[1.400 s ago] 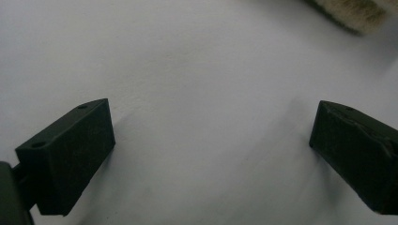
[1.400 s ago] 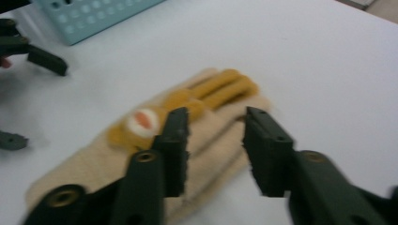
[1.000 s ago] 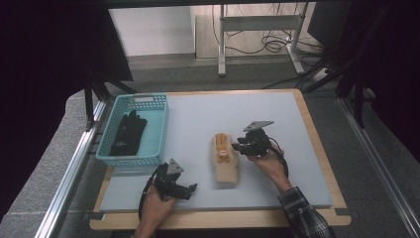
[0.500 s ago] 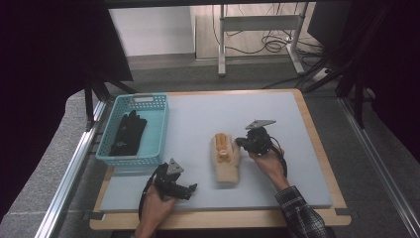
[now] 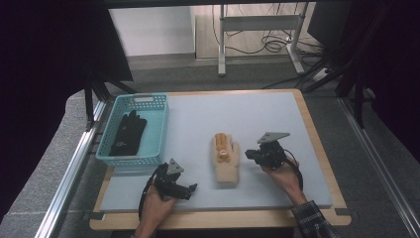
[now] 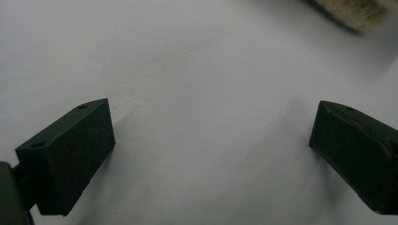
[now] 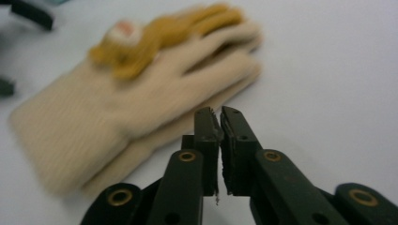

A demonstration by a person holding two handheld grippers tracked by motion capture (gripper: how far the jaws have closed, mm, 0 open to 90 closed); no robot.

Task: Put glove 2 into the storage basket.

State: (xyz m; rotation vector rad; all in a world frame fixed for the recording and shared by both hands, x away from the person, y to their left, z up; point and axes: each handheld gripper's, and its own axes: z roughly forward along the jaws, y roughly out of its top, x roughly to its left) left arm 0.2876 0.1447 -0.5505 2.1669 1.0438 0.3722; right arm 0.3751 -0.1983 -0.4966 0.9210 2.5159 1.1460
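Right claw (image 7: pixel 219 115) pinched empty beside cream glove (image 7: pixel 141 108); left claw (image 6: pixel 211 154) wide over grey mat (image 5: pixel 198 119).

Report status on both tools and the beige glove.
Left tool open, empty, on the mat. Right tool shut, empty, beside the beige knitted glove. Glove flat on the grey mat, nothing blocking.

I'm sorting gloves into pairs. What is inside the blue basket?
The blue basket holds black gloves lying in a heap on its floor. Whether that is one glove or a pair, and anything beneath them, is hidden. A cream glove lies outside on the table.
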